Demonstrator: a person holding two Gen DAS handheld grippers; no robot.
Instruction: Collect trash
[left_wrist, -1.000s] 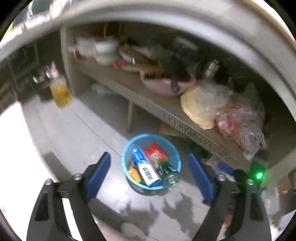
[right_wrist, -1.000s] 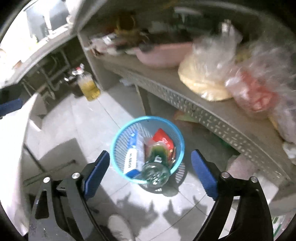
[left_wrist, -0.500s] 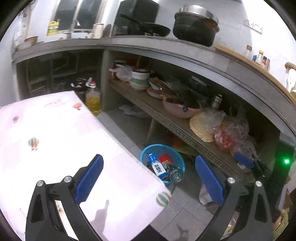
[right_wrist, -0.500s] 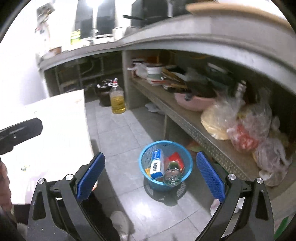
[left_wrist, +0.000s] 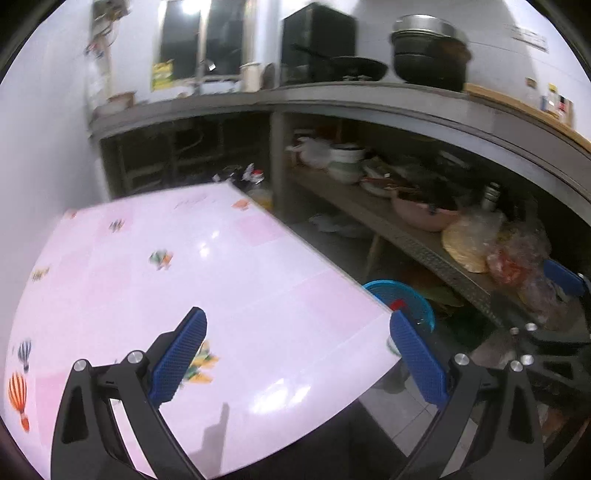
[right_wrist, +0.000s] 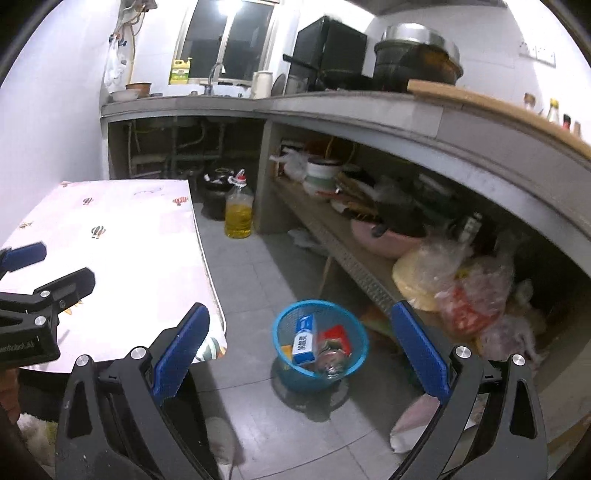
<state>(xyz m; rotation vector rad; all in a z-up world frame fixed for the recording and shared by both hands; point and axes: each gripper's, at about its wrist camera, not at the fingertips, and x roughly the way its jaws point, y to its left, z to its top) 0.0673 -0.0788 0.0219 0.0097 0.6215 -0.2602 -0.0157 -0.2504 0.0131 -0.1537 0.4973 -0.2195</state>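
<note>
Progress: looks near done, judging by the bare worktop and the filled basket.
Left to do: nothing plainly visible; no loose trash on the worktop in either view.
Basket spot: on the floor, between the worktop's corner and the low shelf.
Basket look: blue mesh, round, upright, half hidden behind the worktop edge in the left view.
Contents: blue-and-white box, red packet, a clear bottle or jar; rest too small to tell.
Left gripper: fingers spread wide, empty, above the worktop.
Right gripper: fingers spread wide, empty, framing the basket from well above.
</note>
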